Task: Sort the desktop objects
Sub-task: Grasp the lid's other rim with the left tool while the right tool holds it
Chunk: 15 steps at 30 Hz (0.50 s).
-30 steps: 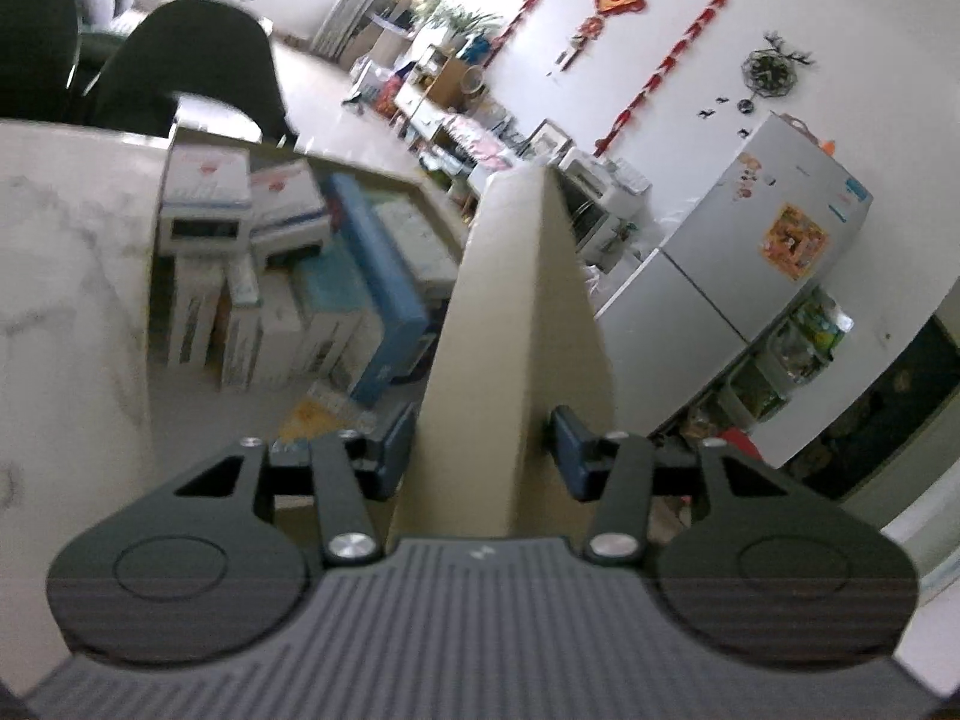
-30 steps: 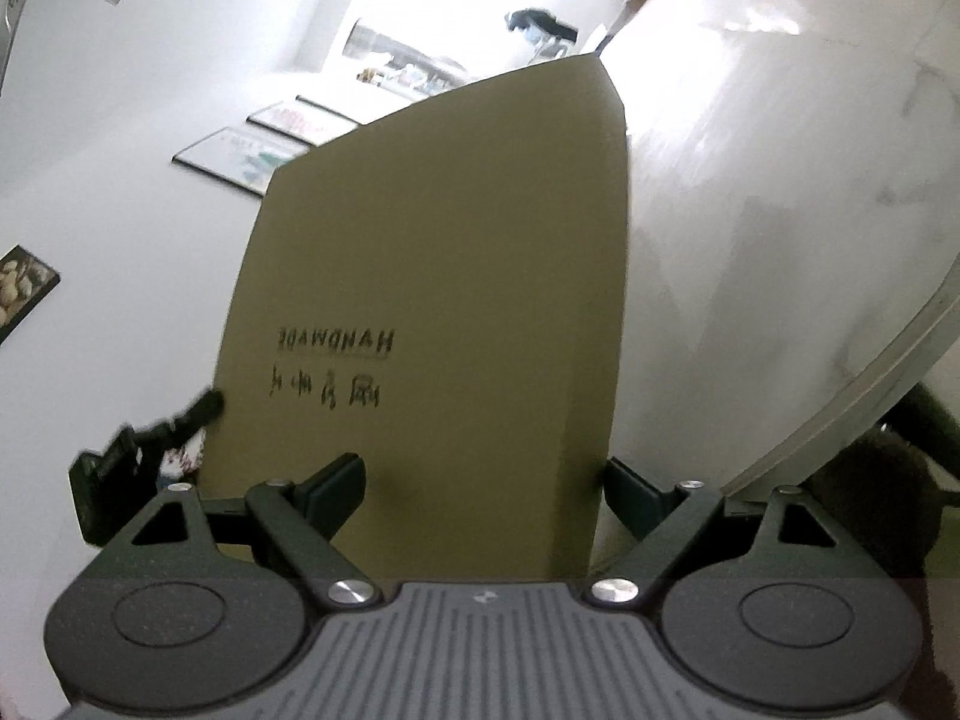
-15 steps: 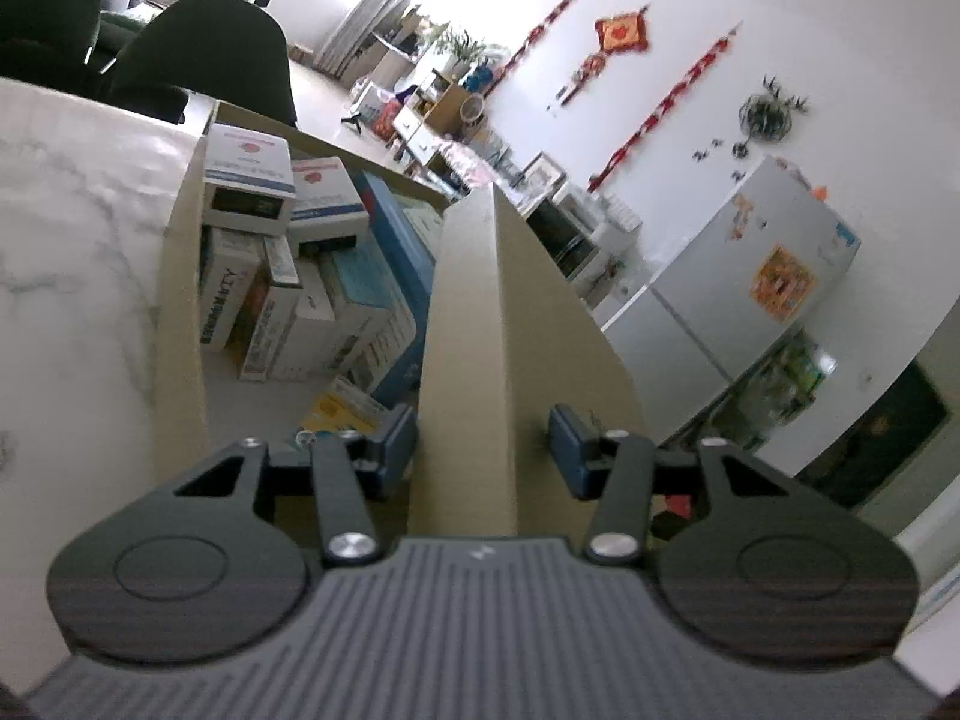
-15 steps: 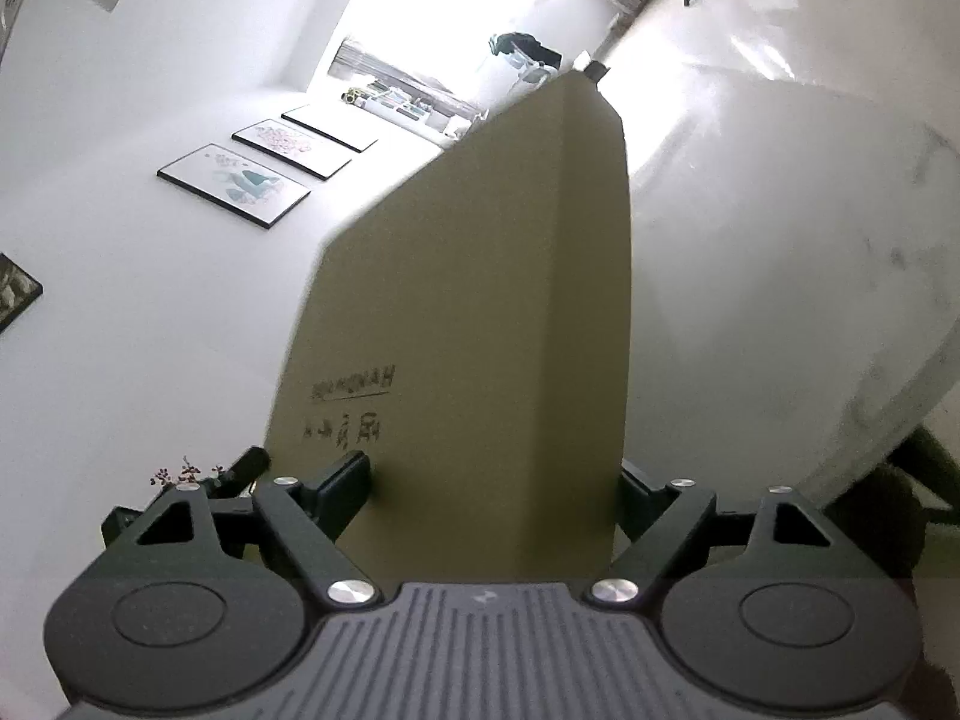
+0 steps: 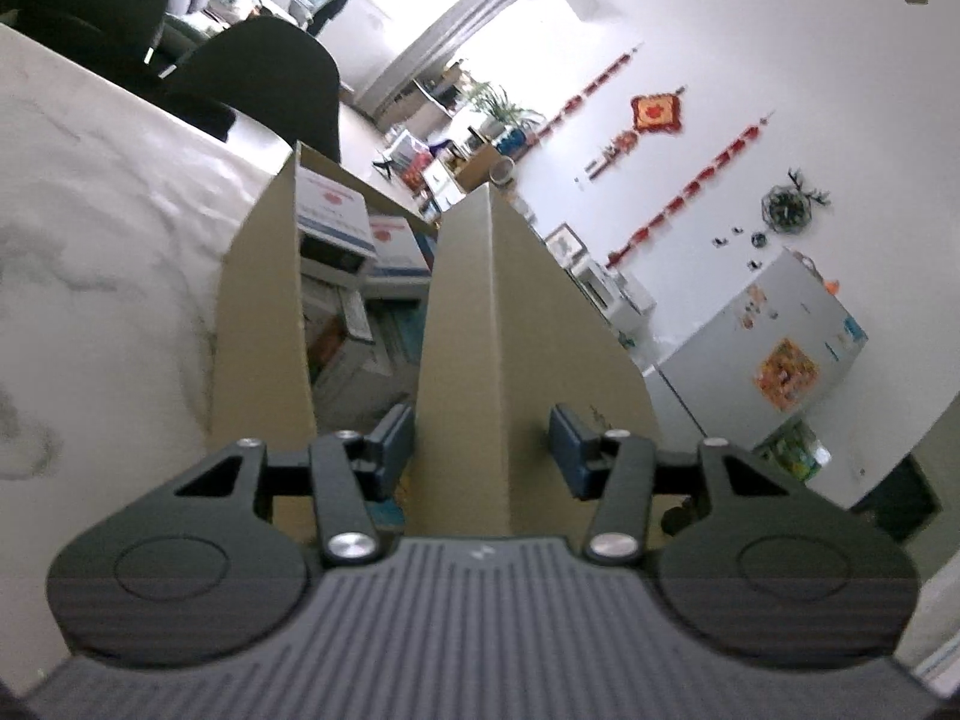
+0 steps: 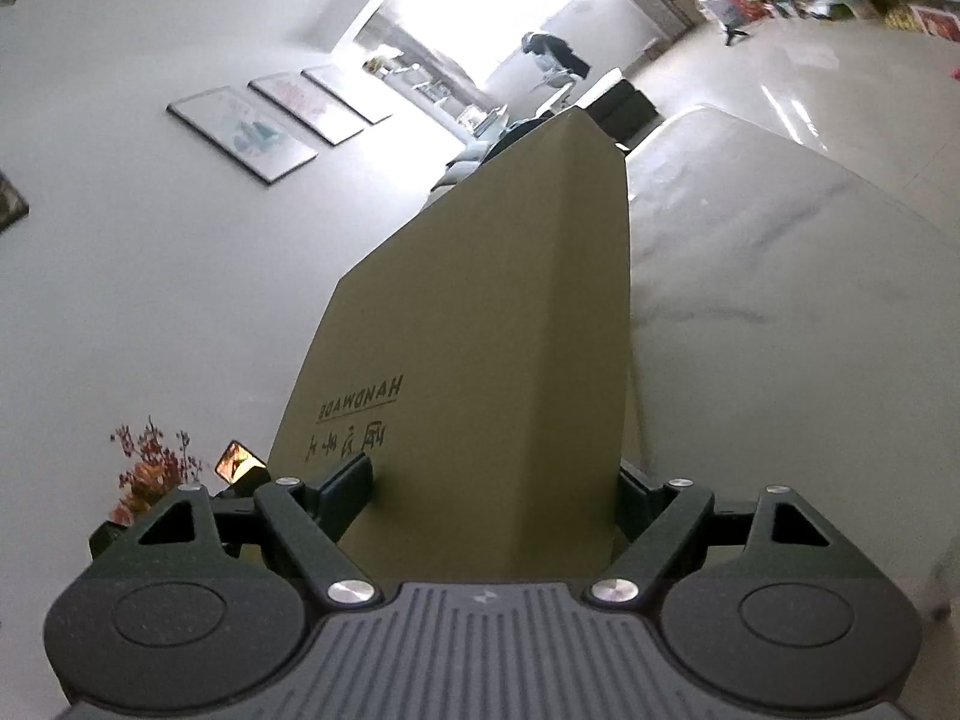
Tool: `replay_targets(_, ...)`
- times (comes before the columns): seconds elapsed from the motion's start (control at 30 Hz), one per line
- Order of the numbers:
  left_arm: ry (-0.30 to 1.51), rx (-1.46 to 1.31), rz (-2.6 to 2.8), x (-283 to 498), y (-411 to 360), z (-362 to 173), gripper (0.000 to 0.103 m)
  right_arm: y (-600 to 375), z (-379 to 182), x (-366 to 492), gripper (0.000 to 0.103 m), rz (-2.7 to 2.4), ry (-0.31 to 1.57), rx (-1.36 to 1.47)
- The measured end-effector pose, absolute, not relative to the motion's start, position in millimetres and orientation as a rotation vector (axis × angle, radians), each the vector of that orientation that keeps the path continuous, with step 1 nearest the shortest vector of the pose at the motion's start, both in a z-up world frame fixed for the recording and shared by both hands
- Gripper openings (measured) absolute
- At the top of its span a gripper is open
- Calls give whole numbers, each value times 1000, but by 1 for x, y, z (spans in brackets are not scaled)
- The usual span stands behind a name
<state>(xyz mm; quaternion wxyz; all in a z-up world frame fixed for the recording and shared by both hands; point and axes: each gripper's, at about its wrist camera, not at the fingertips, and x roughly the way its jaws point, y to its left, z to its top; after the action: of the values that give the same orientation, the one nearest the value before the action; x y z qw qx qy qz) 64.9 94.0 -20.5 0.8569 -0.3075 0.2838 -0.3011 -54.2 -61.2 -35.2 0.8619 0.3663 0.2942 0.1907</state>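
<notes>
A brown cardboard box (image 5: 462, 324) stands on the white marble table (image 5: 90, 252). Its inside holds several small product boxes (image 5: 336, 222), white, red and blue. My left gripper (image 5: 483, 450) is shut on the box's right wall, one finger inside and one outside. My right gripper (image 6: 492, 498) is shut on the opposite wall of the box (image 6: 510, 330), whose outer face carries the print "HANDMADE". Both views are tilted, so the box appears tipped or lifted.
Black chairs (image 5: 258, 84) stand beyond the table's far edge. A white fridge (image 5: 768, 360) and shelves stand against the wall. In the right wrist view the marble table (image 6: 780, 312) stretches to the right, with framed pictures (image 6: 240, 132) on the wall.
Both grippers have tilted with the box between them. The box's inside shows less and the room shows more. The grips on both walls have not changed.
</notes>
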Motion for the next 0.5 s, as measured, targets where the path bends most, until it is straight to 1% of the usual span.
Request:
replay_targets(0.07, 582, -662, -625, 67, 98, -19, 48, -52, -23, -34, 84, 408, 621, 751)
replay_targets(0.2, 558, -687, -604, 72, 104, -16, 49, -51, -11, -19, 84, 426, 622, 719)
replay_targets(0.5, 552, -709, -562, 88, 106, -14, 49, -45, 0, 29, 85, 442, 647, 674)
